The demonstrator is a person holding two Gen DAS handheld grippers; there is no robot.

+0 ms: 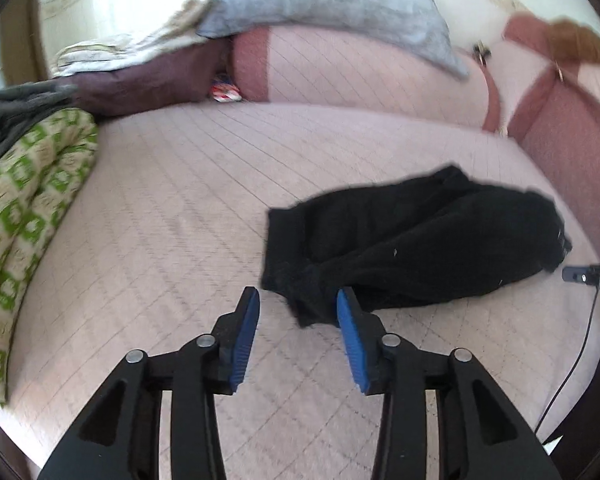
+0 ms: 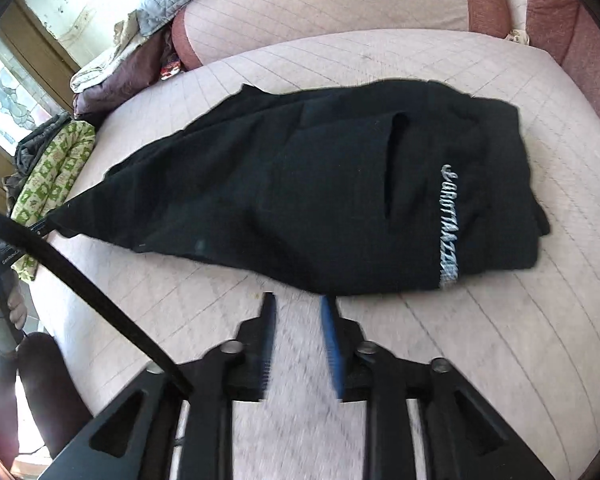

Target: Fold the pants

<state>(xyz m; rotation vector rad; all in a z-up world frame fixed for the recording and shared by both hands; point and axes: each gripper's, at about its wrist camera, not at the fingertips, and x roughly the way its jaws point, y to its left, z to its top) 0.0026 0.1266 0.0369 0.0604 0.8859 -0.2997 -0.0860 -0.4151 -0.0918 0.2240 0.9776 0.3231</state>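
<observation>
Black pants [image 1: 412, 240] lie bunched on a pale pink quilted sofa seat [image 1: 180, 220]. In the right wrist view the pants [image 2: 300, 192] spread wide, with a pocket slit and white lettering down one side. My left gripper [image 1: 298, 300] is open, its blue pads [image 1: 246, 336] just at the near left end of the pants, with the cloth edge between the tips. My right gripper [image 2: 298, 304] is open and empty, just short of the pants' near edge. The left gripper's tip shows far left in the right wrist view, at the pants' pointed end [image 2: 56, 222].
A green-patterned cloth [image 1: 32, 200] and dark clothes lie at the seat's left end. Grey quilt [image 1: 340, 4] drapes the backrest. The red sofa arm [image 1: 572, 136] rises at right. A black cable [image 1: 580, 340] and device hang off the right edge.
</observation>
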